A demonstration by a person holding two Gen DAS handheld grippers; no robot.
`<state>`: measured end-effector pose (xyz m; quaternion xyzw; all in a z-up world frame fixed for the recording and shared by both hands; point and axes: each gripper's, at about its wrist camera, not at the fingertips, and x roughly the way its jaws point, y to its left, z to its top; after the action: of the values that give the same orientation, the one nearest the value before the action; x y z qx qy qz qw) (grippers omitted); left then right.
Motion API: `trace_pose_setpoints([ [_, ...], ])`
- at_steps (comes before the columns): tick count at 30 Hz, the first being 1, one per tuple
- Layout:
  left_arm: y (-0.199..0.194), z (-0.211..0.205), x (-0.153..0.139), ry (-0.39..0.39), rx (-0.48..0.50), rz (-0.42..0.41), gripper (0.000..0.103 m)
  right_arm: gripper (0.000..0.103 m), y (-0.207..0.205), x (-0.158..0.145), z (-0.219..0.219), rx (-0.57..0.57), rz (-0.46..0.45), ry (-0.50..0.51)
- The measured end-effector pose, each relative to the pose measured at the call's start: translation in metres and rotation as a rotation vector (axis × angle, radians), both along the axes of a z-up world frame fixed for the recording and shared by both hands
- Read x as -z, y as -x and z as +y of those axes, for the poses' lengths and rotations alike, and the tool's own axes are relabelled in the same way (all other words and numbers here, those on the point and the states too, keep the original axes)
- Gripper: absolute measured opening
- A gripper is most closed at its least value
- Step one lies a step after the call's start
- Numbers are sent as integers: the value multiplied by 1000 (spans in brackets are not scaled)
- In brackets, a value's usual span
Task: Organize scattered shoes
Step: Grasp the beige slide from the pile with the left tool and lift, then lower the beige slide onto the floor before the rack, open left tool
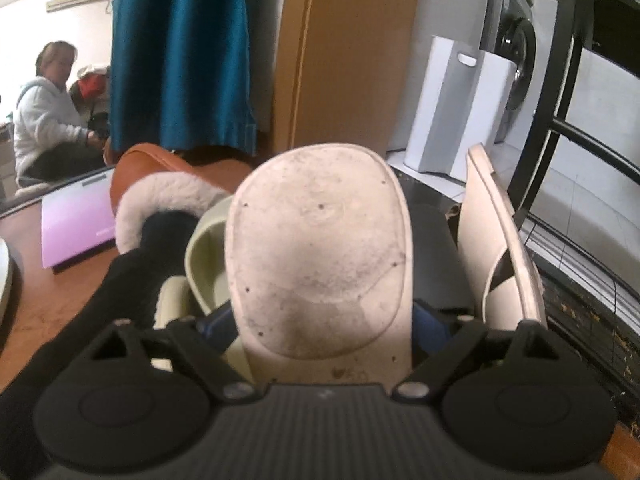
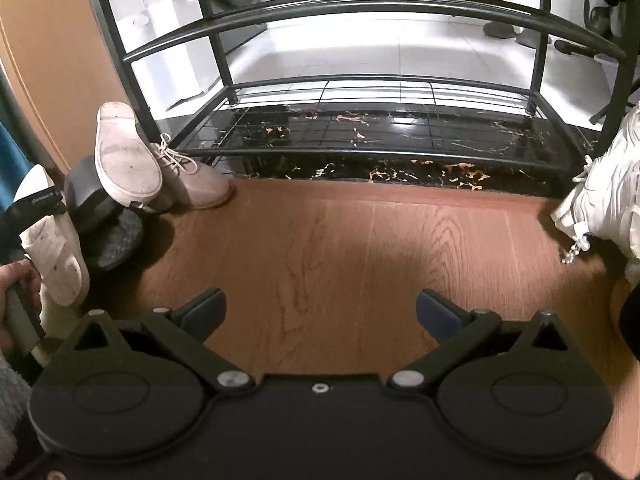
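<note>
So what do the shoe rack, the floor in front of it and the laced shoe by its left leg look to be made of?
Shoe rack: thin black bars and a wire-grid shelf with a slight sheen, likely painted metal. Floor: brown with printed-looking grain and plank seams, so wood or laminate; I cannot tell which. Laced shoe: matte pale grey-pink upper with no shine, possibly suede or canvas, with cord laces.

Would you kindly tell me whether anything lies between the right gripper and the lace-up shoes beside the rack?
Nothing visible does: only bare wood floor separates the open right gripper from the lace-up shoes; the dark slipper lies further left.
</note>
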<state>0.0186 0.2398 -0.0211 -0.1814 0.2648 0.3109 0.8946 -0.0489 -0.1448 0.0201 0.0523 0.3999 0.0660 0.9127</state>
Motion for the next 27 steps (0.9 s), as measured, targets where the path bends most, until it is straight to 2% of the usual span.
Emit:
trace_pose_setpoints([
  [5,11,2,-7,38,23,-45,84,103,2,-6,0,-1,-27,-6],
  [9,24,-14,-26,13,81,-53,84,103,5,-10,-2,6,-44,-20],
  [14,45,-56,-49,10,224,-78,84,103,5,-15,-10,34,-46,-51],
  [16,52,-83,-53,19,311,-80,84,103,6,-15,-14,54,-42,-57],
  [22,53,-170,-34,76,590,-38,84,103,3,-10,-34,174,-13,-80],
  [27,33,-221,5,37,765,38,84,103,3,-7,-58,300,-15,-114],
])
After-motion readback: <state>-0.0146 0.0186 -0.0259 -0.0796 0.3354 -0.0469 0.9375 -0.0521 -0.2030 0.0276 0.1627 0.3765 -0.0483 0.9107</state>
